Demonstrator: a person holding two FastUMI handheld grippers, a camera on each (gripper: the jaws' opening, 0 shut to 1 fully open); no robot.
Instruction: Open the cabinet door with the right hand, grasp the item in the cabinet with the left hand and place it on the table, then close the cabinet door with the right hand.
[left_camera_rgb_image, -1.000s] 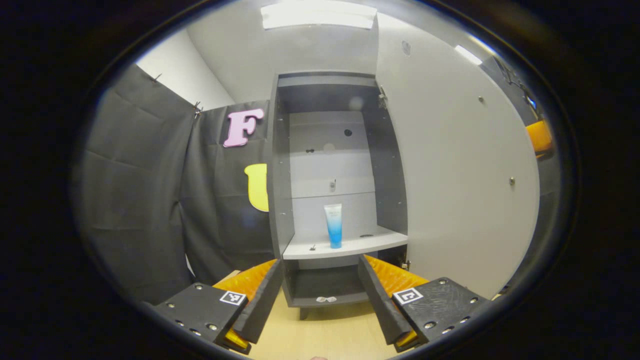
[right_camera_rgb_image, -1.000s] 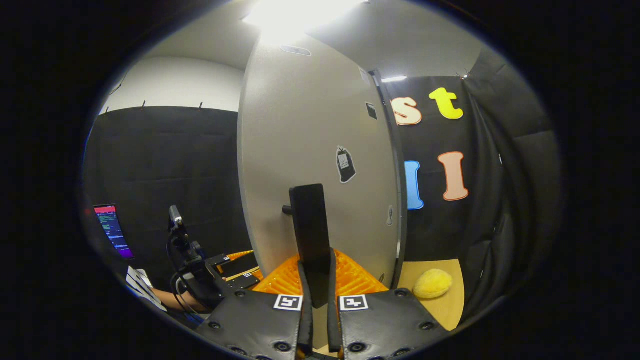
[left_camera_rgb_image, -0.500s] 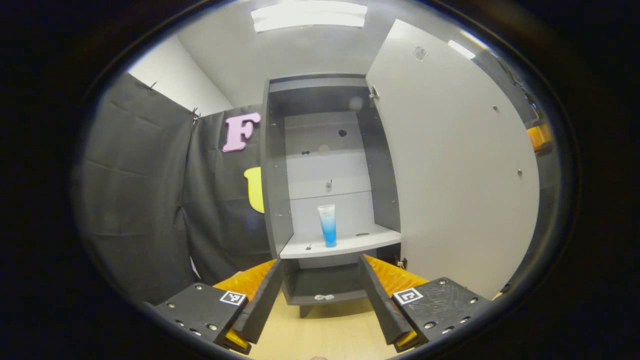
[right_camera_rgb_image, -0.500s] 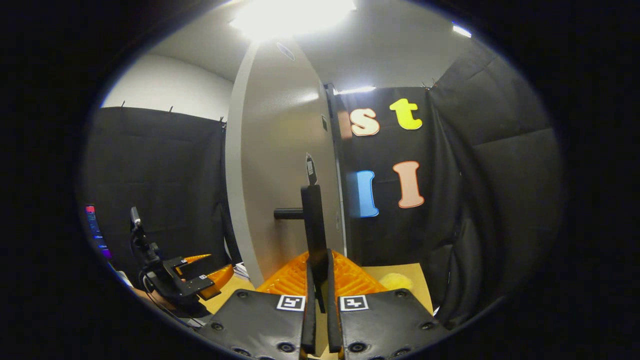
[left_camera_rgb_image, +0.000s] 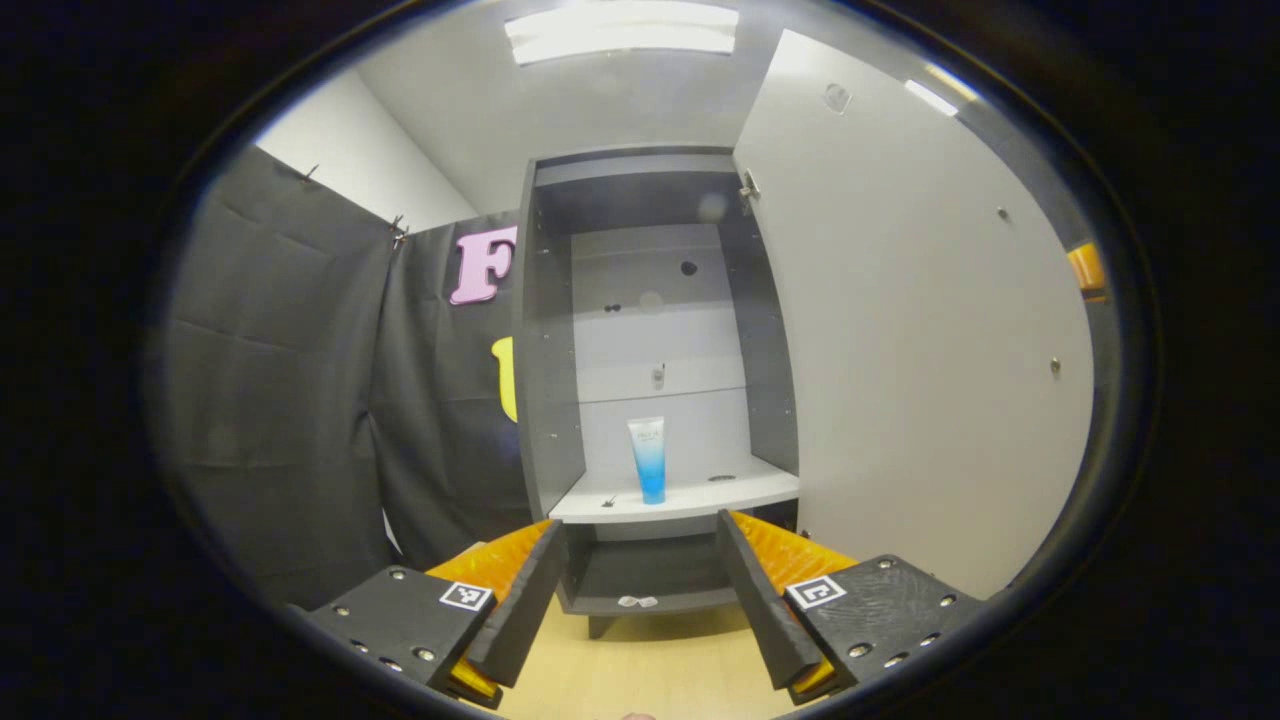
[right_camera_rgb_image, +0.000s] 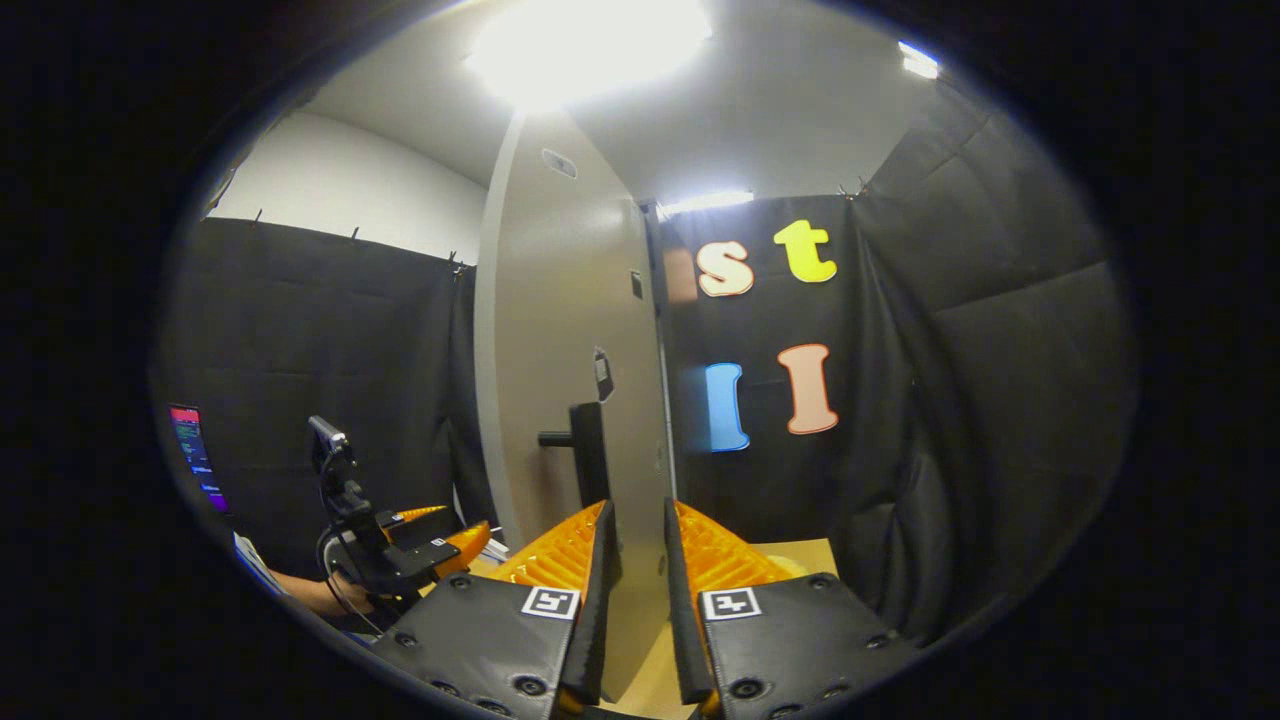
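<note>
**Door swung wide, tube on the shelf**

Inside the cabinet (left_camera_rgb_image: 650, 330), the tube (left_camera_rgb_image: 647, 459) stands upright on the shelf (left_camera_rgb_image: 690, 497), a bit left of the middle and near the front edge. Its label is too small to make out. A couple of tiny dark bits lie on the shelf too, one by the left edge and one toward the right, can't tell what they are. Same for the small pale thing on the cabinet's bottom board, just a blur.

The door (left_camera_rgb_image: 920, 330) is open to the right in the left gripper view, and its lower edge is cut off by the edge of the view. In the right gripper view you see its outer face nearly edge-on, with the handle (right_camera_rgb_image: 585, 455) sticking out on the left side.

Left gripper (left_camera_rgb_image: 637, 580): fingers spread wide, nothing between them, hanging above the table (left_camera_rgb_image: 650, 665) well short of the tube. You also catch it off to the lower left in the right gripper view, with a bare forearm partly hidden behind it.

Right gripper (right_camera_rgb_image: 636, 590): fingers parted a little, with the door edge lined up in the gap and the handle just beyond the left fingertip. Whether either finger touches the door, I can't tell.
</note>
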